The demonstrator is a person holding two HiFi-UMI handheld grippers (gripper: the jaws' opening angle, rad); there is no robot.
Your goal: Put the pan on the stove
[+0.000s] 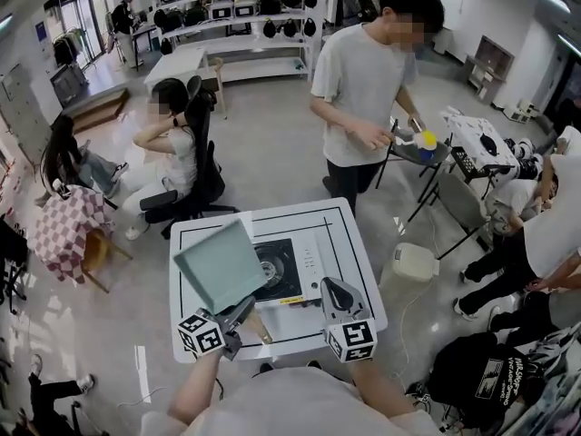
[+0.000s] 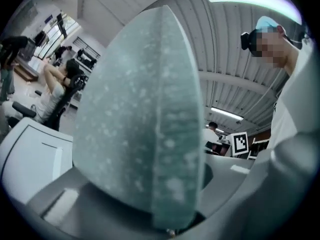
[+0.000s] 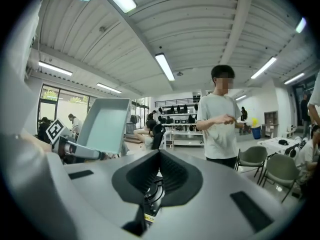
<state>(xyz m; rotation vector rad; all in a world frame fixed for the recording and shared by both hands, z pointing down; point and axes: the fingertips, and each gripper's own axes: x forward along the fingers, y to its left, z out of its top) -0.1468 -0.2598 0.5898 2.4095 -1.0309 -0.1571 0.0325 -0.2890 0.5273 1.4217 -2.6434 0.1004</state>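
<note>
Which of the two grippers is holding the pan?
The left gripper: it grips the pale green pan, while the right gripper holds nothing.

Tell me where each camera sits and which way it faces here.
Head view: on the person's head, looking steeply down at the table, stove, left gripper, right gripper, forearms.
Left gripper view: on the left gripper, tilted upward; the held pan fills it.
Right gripper view: on the right gripper, facing across the room over its empty jaws; stove below.
Shared: right gripper and head views both show the pan in the left gripper.
</note>
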